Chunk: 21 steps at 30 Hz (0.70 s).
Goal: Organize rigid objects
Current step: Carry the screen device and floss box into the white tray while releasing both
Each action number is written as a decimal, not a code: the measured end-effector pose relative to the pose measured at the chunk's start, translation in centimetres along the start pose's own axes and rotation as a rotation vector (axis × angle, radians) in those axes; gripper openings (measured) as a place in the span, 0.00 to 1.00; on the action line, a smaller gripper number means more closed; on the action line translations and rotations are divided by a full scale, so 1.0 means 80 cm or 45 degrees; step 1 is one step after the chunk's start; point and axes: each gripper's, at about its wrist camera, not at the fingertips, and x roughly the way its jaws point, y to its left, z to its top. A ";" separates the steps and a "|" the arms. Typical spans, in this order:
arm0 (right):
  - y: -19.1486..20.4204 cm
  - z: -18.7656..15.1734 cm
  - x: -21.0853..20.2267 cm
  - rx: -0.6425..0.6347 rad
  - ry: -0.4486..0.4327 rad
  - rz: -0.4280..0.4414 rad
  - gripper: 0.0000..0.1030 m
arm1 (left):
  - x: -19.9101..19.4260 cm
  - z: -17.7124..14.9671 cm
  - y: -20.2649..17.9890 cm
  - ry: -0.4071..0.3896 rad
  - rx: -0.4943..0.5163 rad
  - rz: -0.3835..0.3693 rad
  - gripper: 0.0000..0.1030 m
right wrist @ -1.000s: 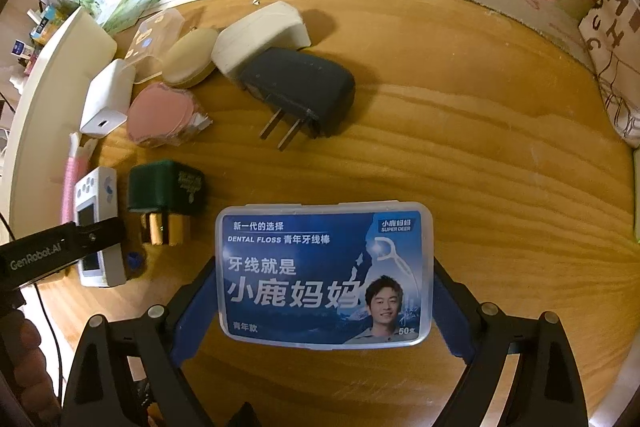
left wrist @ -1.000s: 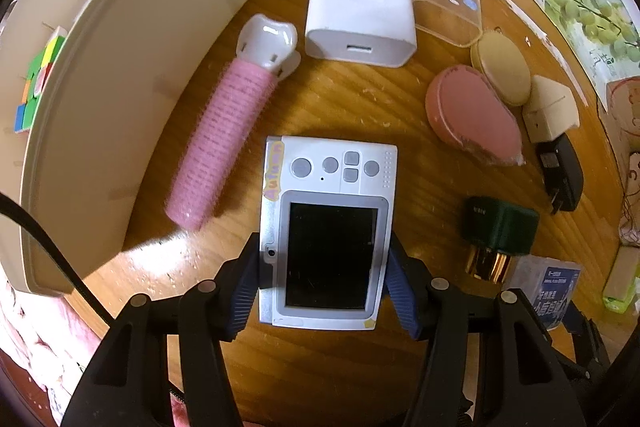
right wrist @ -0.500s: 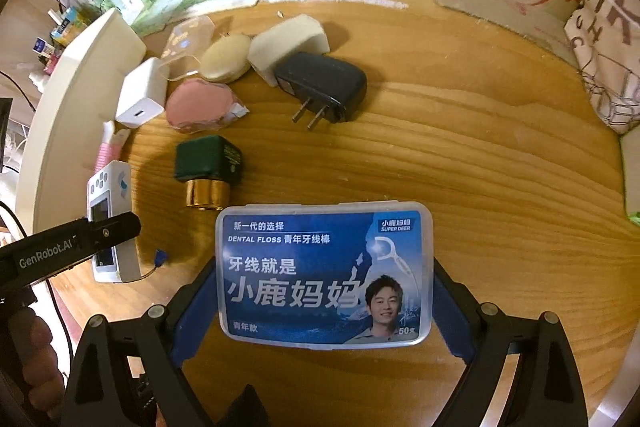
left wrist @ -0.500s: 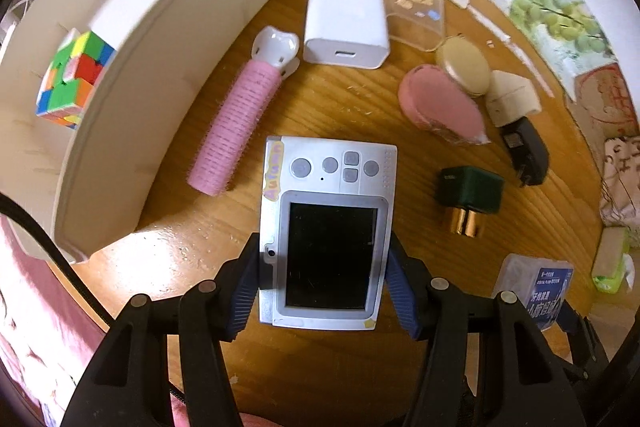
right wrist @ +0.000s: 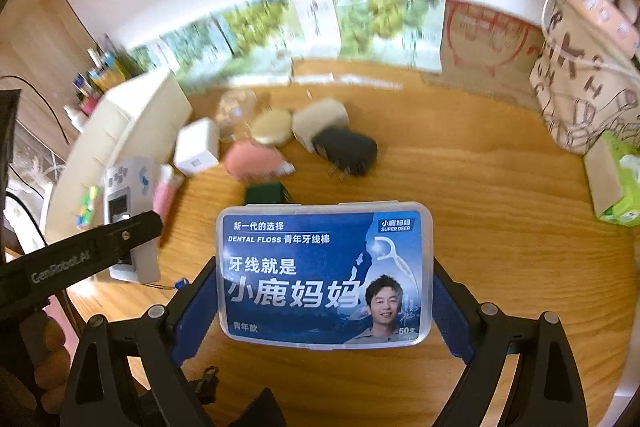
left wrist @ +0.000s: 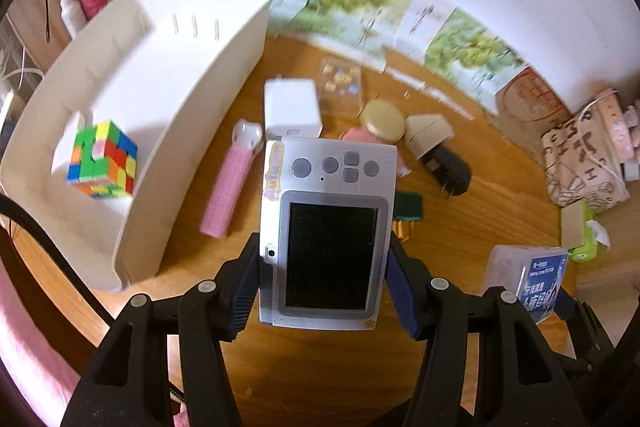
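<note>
My left gripper [left wrist: 326,279] pinches camera [left wrist: 328,227]; right gripper [right wrist: 320,303] clamps floss box [right wrist: 324,279] — both held above table [right wrist: 480,227]. Bin [left wrist: 160,99] at ten o'clock; I'd keep camera level, clear rim, set beside cube [left wrist: 104,159].

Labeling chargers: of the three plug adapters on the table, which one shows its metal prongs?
The black adapter; its prongs point toward the camera. The white cube charger and beige adapter show none.
</note>
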 end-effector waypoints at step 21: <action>0.093 -0.002 -0.074 -0.008 -0.524 0.097 0.91 | -0.096 0.030 0.060 -0.455 0.189 -0.199 0.60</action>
